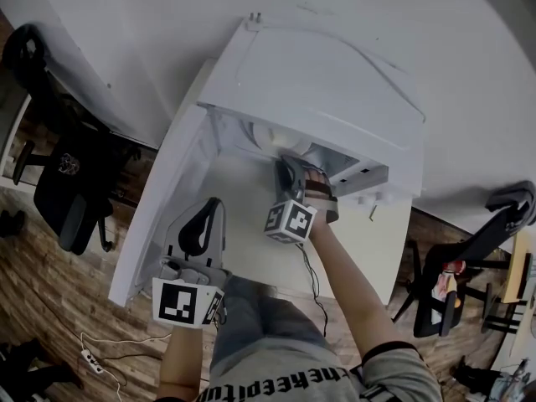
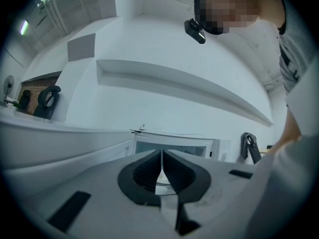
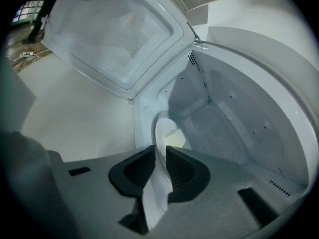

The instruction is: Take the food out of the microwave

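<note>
**A:** Jaws first. Right gripper [image 3: 160, 149]: jaws drawn in on the rim of a white plate [image 3: 162, 130]; the rim runs edge-on between the two ribbed pads, which pinch it. Left gripper [image 2: 161, 153]: jaws together, tips meeting, nothing between them.

**B:** Noted; where does the plate sit?

**A:** Inside the microwave [image 1: 322, 78], low in the cavity and near the front opening. The right gripper view shows a pale yellowish patch on it, the food [image 3: 174, 139]; too small to tell what kind. In the head view only a white curve of the plate shows under the top edge of the casing; the right gripper reaches into the opening just beside it.

**B:** Door?

**A:** Door [image 1: 155, 216] swung wide open to the left; in the right gripper view its inner panel fills the upper left. The microwave stands on a white table [image 1: 368, 241].

**B:** And the left gripper?

**A:** Held low, close to the person's body, over the near edge of the table just beside the open door; well apart from the cavity; pointed towards the microwave's front.

**B:** Surroundings?

**A:** Wooden floor; a black office chair [image 1: 67, 182] at the left; a white power strip [image 1: 88, 358] with its cable on the floor below it.
</note>
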A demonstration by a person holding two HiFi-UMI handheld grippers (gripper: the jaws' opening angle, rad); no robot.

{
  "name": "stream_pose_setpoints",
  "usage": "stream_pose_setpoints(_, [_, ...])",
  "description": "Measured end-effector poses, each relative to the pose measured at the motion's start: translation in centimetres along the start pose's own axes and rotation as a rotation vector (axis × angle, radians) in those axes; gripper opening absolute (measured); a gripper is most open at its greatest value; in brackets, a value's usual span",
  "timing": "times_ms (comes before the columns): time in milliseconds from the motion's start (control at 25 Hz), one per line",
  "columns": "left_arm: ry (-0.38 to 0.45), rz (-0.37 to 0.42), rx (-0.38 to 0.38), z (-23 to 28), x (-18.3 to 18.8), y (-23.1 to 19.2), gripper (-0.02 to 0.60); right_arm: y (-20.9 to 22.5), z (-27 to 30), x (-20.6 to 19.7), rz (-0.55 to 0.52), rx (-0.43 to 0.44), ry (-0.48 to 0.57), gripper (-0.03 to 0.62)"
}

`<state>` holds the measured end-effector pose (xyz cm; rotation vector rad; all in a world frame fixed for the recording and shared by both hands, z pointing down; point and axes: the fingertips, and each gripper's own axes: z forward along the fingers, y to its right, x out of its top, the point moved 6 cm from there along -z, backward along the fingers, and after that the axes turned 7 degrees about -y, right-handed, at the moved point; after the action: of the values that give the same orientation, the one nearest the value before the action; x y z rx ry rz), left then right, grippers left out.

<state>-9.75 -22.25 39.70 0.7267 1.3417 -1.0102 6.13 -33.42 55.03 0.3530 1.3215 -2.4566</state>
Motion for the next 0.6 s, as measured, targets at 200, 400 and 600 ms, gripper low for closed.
stream_pose_setpoints(200, [-0.001,-0.006,-0.004,0.1,-0.2,-0.2,0.014,-0.1,0.5,0.1,-0.025,-0.014,-0.008,0.078])
stream_pose_setpoints(400, [-0.004,-0.009,-0.005,0.2,-0.4,-0.4,0.014,-0.3,0.9,0.3,-0.054,-0.025,-0.02,0.083])
stream_pose_setpoints(600, [-0.008,-0.012,-0.007,0.2,-0.5,-0.8,0.014,-0.3,1.3,0.5,-0.071,-0.03,-0.027,0.084])
